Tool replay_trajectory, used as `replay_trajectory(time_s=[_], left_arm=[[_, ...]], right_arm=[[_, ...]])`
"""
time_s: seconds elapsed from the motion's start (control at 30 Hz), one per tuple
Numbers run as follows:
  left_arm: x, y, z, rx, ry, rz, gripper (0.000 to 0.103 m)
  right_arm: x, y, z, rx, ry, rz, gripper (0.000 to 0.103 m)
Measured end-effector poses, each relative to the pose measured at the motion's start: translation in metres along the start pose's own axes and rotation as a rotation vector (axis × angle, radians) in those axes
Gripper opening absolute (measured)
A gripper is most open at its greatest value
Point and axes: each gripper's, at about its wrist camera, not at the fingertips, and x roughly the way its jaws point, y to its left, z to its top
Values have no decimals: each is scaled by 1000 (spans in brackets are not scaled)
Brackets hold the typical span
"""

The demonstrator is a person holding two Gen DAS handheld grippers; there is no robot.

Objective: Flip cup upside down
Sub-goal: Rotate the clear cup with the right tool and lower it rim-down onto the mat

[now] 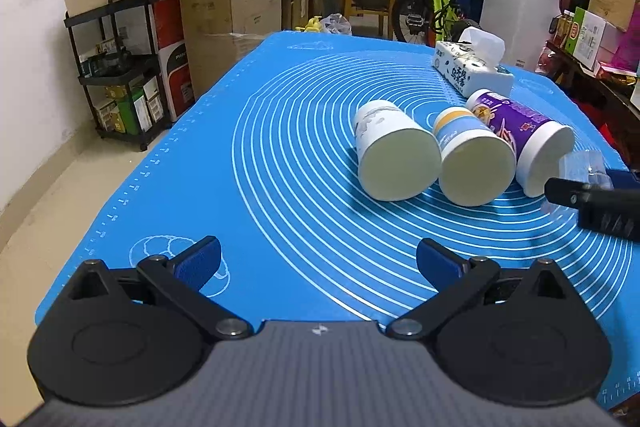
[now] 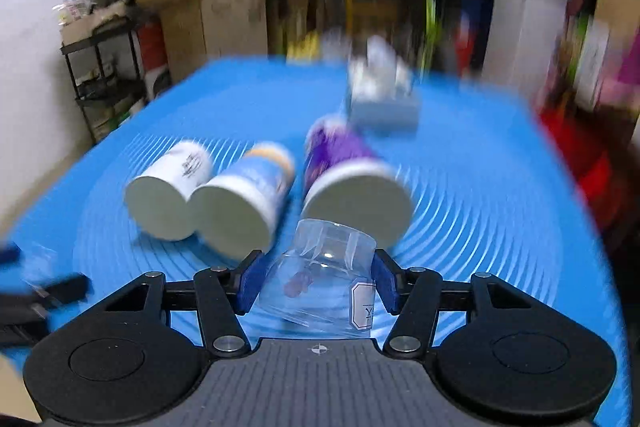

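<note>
My right gripper (image 2: 316, 281) is shut on a clear plastic cup (image 2: 324, 279), held tilted just above the blue mat (image 2: 480, 227); its blue pads (image 2: 248, 281) press both sides of the cup. The right wrist view is blurred by motion. In the left wrist view the same cup (image 1: 580, 163) and right gripper (image 1: 588, 199) show at the right edge, near a purple cup. My left gripper (image 1: 318, 261) is open and empty, low over the mat's (image 1: 200, 167) near left part.
Three paper cups lie on their sides with mouths toward me: white (image 1: 394, 151), blue-and-orange (image 1: 472, 159), purple (image 1: 528, 147). A tissue pack (image 1: 474, 67) sits behind them. Boxes, a black shelf cart (image 1: 116, 67) and a bicycle stand beyond the table.
</note>
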Motion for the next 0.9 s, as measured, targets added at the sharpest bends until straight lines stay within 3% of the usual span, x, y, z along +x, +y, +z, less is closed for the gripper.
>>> replay_trajectory(time_s=[0.07, 0.13, 0.8, 0.9], left_arm=[[0, -3, -1, 11, -6, 0, 102], [0, -6, -2, 19, -6, -3, 102], [-12, -29, -10, 68, -17, -39, 102], [-18, -34, -12, 75, -19, -42, 102]], right_arm=[[-4, 10, -15, -98, -96, -48, 61], [-5, 14, -29, -147, -130, -51, 61], [-15, -2, -67, -70, -102, 18, 62], [-17, -4, -70, -59, -102, 31, 67]])
